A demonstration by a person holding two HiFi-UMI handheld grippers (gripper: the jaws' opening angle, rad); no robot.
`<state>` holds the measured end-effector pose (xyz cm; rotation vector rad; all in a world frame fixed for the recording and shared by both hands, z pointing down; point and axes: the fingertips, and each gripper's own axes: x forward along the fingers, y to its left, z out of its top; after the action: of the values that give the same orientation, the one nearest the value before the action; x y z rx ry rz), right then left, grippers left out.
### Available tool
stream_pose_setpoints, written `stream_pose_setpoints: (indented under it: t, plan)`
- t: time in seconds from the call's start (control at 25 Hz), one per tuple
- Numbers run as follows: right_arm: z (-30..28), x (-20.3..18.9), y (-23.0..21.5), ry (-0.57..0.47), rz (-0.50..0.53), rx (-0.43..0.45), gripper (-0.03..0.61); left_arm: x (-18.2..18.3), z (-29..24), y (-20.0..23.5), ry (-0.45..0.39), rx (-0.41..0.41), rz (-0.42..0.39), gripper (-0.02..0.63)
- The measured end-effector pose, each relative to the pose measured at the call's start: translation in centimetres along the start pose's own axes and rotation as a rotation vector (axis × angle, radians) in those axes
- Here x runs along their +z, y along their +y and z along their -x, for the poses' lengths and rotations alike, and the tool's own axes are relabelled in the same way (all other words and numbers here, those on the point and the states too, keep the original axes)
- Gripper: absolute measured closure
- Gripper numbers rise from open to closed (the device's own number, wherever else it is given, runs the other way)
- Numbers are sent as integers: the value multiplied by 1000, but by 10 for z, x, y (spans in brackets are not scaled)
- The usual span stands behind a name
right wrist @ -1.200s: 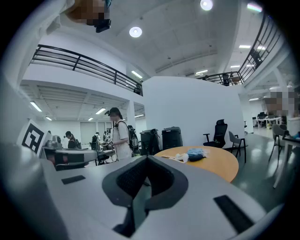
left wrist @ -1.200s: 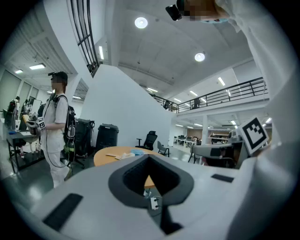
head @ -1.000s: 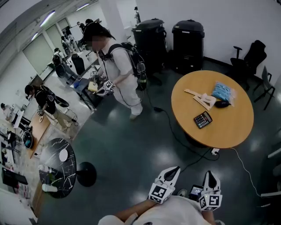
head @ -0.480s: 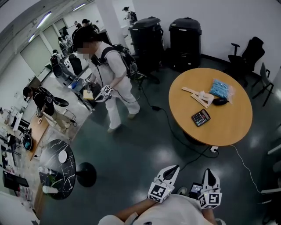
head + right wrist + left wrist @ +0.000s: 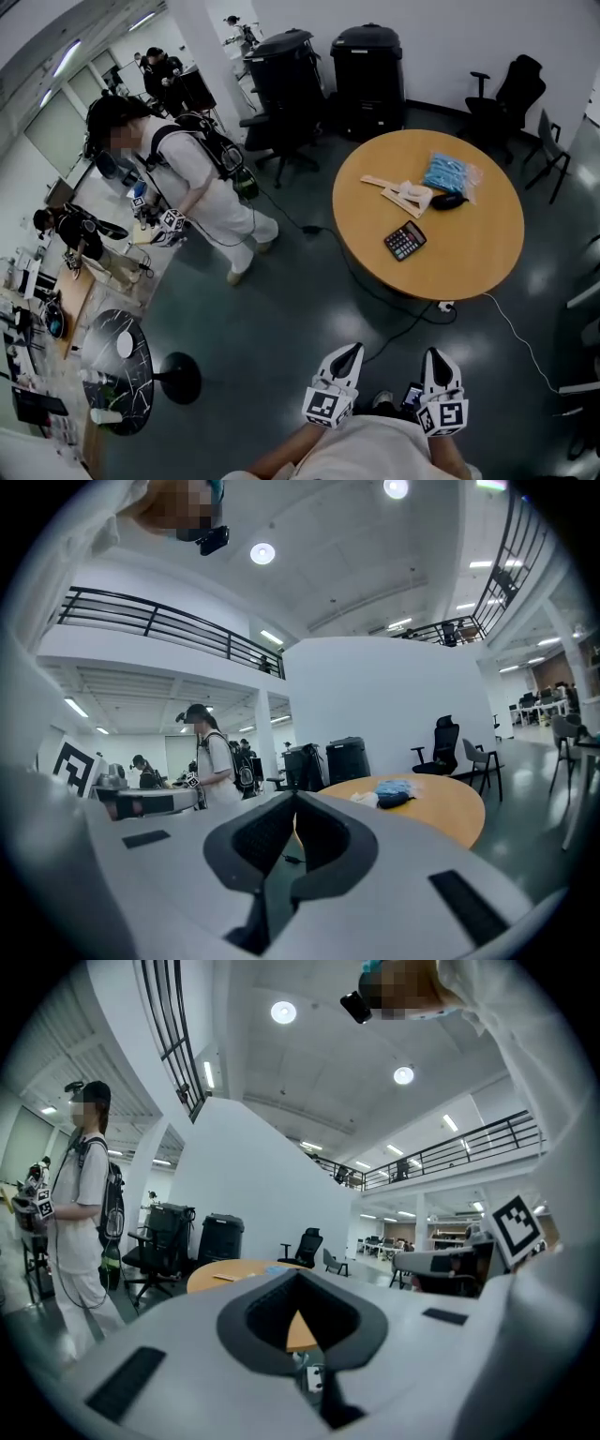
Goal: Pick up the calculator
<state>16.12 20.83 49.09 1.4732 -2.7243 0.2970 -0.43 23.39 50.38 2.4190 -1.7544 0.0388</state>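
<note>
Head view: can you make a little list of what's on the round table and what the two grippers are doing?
table: round, wooden
calculator: on the table, untouched
blue bag: on the table, farther back
left gripper: shut, empty, far from the table
right gripper: shut, empty, far from the table

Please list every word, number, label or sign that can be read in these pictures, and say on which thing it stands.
No text can be read anywhere in these pictures.
Calculator: keys and display too small to read.
Blue packet: any print too small to read.
Left marker cube and right marker cube: only black-and-white square patterns, no letters or numbers.
</note>
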Motion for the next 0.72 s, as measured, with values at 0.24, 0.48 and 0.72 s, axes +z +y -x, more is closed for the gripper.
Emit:
stream_pose_setpoints:
  t: [0.24,0.48,0.72]
  plan:
    - [-29,4,-23,3,9,17,561,1,-39,2,9,11,-7,607]
    - [-85,1,-62,1,5,-39,561,5,-110,30,-5,-35,-13,607]
    - [-167,3,-88,26,-3,-108,561,15,-195,78,7,-106,-10,607]
